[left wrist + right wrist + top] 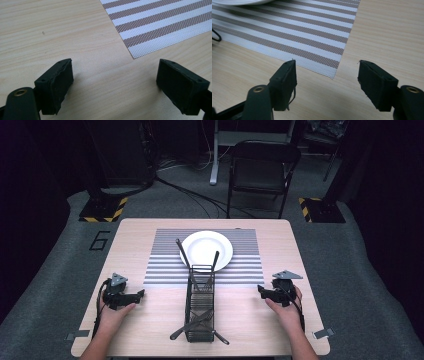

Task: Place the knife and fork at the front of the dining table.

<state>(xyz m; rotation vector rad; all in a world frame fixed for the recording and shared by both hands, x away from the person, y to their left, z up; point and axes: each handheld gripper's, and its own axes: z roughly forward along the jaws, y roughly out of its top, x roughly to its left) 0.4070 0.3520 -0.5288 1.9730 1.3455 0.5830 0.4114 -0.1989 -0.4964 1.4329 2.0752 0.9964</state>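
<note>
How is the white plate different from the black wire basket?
The white plate is round, flat and solid; the black wire basket is a long, tall box of see-through mesh. The plate lies on the striped mat with nothing on it, while the basket stands mostly on bare table and holds dark utensils that stick out. Both sit along the table's middle, apart from both claws.

The plate (239, 2) is cut off by the right gripper view's top edge.
</note>
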